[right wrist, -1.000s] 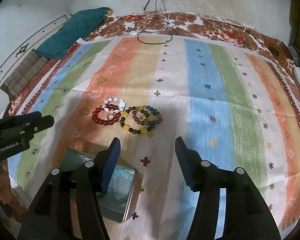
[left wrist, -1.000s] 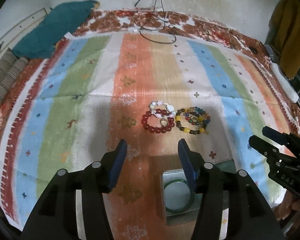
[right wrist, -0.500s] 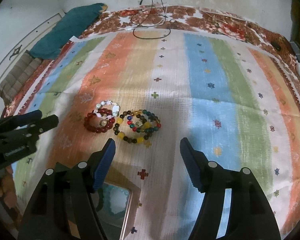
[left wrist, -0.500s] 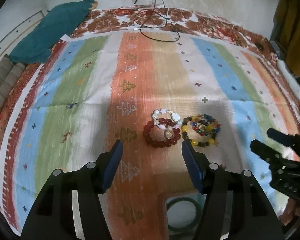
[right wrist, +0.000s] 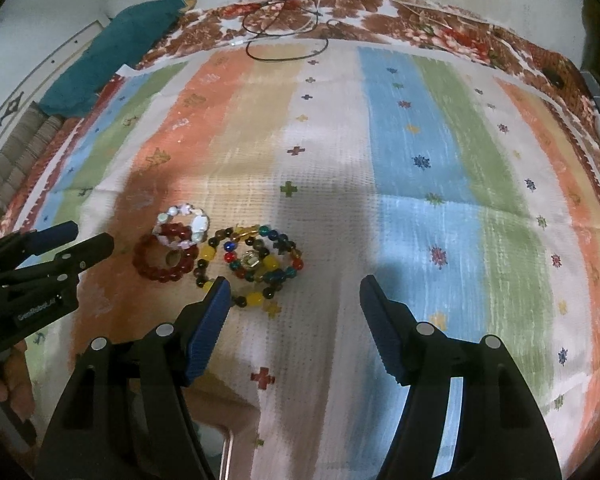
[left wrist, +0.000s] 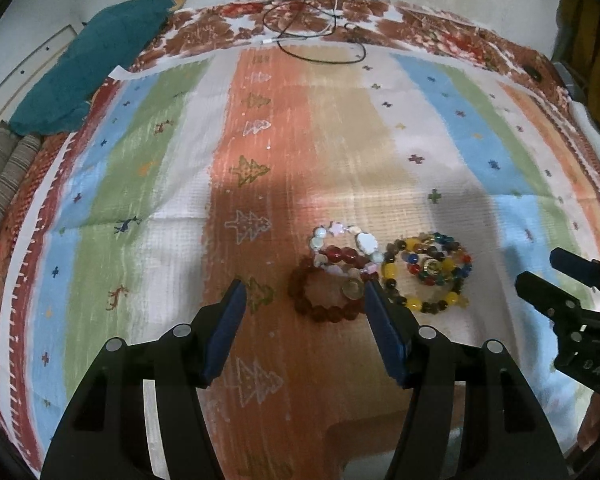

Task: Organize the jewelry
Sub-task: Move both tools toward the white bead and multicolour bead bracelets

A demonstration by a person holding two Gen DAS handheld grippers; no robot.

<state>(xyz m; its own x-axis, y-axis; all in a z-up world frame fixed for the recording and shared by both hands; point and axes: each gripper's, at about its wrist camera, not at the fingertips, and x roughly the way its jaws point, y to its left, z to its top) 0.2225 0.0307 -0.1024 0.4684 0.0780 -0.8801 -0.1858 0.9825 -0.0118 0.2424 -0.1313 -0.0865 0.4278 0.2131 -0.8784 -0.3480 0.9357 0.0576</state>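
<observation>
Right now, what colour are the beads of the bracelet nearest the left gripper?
Dark red, on the red bracelet; the left wrist view shows it best.

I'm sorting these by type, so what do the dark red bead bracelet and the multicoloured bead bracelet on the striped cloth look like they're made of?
The dark red bead bracelet: round translucent beads, likely glass or polished stone, going by their soft glossy shine. The multicoloured bead bracelet: mixed glossy beads, some translucent, probably glass or stone, with a gold metallic-looking charm. The striped cloth: matte woven fabric.

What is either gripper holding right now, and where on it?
Nothing. Left gripper and right gripper are both open and empty; the bracelets lie on the cloth, ungripped.
</observation>
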